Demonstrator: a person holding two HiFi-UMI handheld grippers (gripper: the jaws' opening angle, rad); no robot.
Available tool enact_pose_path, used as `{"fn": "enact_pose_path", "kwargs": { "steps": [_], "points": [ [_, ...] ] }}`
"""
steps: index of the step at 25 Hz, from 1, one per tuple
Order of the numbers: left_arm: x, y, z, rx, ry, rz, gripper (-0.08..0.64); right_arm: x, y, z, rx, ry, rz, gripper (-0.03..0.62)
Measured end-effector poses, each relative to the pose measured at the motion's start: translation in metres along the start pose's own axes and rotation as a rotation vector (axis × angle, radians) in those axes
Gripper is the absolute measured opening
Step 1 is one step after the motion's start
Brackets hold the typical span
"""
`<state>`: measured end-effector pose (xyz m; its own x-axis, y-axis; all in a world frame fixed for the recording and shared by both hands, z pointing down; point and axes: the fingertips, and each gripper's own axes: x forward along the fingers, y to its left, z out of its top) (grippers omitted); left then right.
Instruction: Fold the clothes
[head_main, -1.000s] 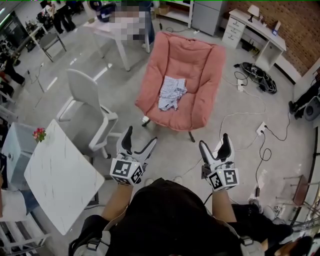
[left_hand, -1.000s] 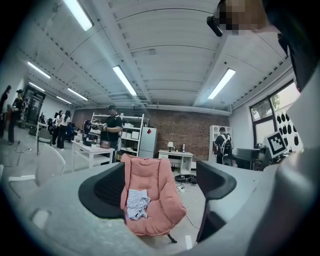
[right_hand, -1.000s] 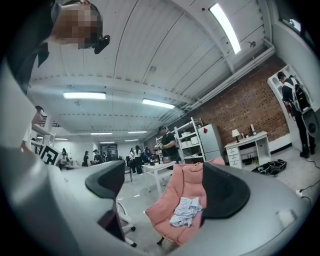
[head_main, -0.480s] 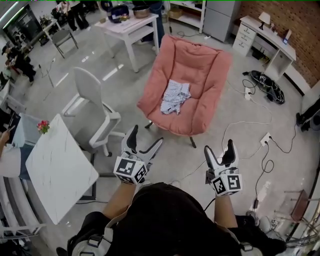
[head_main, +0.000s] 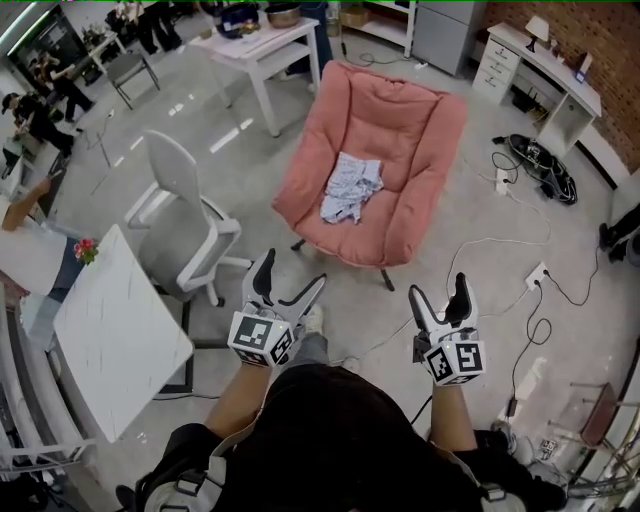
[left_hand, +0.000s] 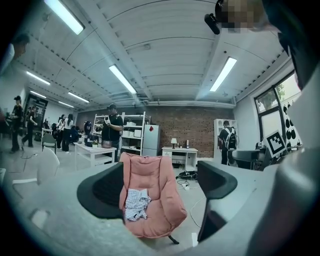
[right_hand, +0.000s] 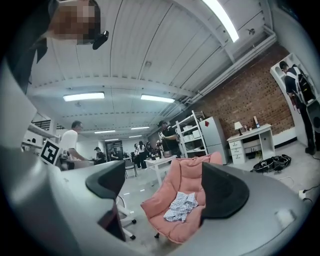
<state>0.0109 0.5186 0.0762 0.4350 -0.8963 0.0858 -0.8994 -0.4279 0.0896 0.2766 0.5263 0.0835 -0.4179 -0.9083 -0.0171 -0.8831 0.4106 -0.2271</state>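
Cotton, seemingly: the checked garment (head_main: 350, 188) crumpled on the pink armchair (head_main: 400, 110) looks light and floppy; pinch an edge. Both the left tool (head_main: 290, 272) and the right tool (head_main: 438, 290) gape wide, empty.

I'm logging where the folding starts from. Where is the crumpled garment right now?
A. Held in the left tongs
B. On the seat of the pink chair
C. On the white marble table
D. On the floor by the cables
B: the crumpled garment lies on the seat of the pink chair, while the left tongs and right tongs are open and empty.
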Motion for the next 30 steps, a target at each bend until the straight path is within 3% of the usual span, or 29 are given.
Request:
{"fn": "enact_pose_path", "kwargs": {
  "steps": [8, 14, 24, 30],
  "points": [
    [0.063, 0.040, -0.008, -0.004, 0.022, -0.040, 0.453, 0.045, -0.020, 0.002, -0.041, 0.020, -0.051, 0.398],
    [0.125, 0.075, -0.002, 0.030, 0.037, -0.102, 0.451, 0.114, -0.024, 0.007, -0.057, 0.029, -0.059, 0.344],
    [0.197, 0.158, -0.015, 0.044, 0.098, -0.179, 0.442, 0.240, -0.016, -0.022, -0.104, 0.120, -0.048, 0.279],
    [0.214, 0.197, -0.034, 0.048, 0.154, -0.203, 0.440, 0.296, -0.006, -0.050, -0.096, 0.183, -0.024, 0.264]
  ]
}}
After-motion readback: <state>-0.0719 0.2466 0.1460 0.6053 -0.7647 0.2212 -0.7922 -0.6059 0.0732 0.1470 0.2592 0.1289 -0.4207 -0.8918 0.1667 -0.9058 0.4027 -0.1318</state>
